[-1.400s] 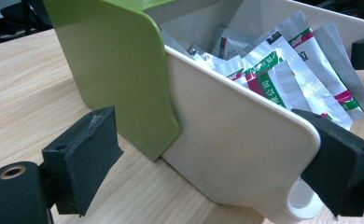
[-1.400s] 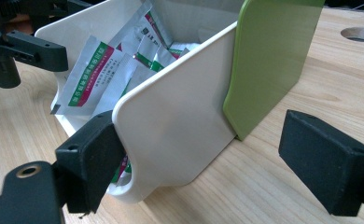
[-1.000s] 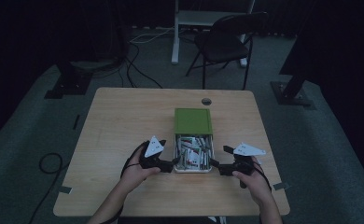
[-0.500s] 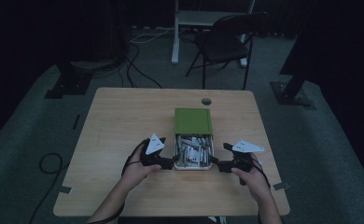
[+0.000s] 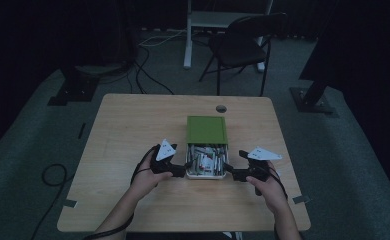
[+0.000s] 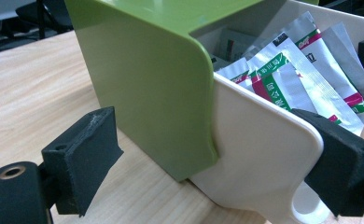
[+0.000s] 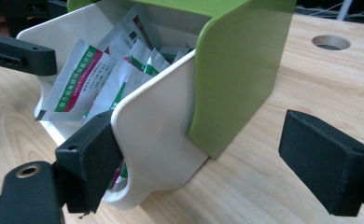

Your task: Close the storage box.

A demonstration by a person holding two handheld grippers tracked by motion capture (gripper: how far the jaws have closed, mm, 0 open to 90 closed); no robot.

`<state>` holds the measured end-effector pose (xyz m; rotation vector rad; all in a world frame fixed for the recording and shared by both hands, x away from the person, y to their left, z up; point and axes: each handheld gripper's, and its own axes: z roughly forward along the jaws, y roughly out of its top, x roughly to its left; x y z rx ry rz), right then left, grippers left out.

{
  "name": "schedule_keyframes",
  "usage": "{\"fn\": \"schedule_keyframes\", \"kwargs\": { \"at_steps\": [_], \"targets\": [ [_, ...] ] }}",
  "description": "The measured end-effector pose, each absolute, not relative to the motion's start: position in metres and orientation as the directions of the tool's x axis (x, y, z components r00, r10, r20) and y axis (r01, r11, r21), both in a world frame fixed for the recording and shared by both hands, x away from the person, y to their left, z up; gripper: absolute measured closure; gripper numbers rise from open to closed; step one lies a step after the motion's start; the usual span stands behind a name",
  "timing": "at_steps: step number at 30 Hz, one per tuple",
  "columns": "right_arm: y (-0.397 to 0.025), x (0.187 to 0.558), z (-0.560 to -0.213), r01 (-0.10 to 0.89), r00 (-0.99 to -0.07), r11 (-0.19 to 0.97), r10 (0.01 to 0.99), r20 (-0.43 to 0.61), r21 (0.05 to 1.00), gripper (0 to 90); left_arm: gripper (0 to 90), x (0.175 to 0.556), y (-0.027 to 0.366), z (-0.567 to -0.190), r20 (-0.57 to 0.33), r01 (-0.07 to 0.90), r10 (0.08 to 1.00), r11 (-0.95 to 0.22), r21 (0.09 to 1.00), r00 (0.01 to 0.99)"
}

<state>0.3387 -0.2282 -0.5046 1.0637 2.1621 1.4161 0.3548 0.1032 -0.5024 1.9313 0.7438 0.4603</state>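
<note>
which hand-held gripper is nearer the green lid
Left, narrowly. The left hand-held gripper flanks the white tray's corner just below the green lid; the right hand-held gripper sits slightly farther.

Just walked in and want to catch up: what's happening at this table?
A person works a white box that has a green sliding lid, half open over foil sachets. The left hand-held gripper and the right hand-held gripper flank the box's near end, one at each near corner. Both have jaws spread, with one jaw of each against the white wall. Neither is clamped on it.
</note>
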Motion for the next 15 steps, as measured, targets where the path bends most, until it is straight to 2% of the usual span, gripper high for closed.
{"fn": "schedule_keyframes", "kwargs": {
  "at_steps": [15],
  "targets": [
    [-0.2297,0.3482,-0.5059,0.398,-0.645,0.197,0.754,0.121,0.896,13.9,11.3,0.3626,0.1010,-0.5009,0.003,0.308,0.683,-0.333,0.891,0.730]
  ]
}}
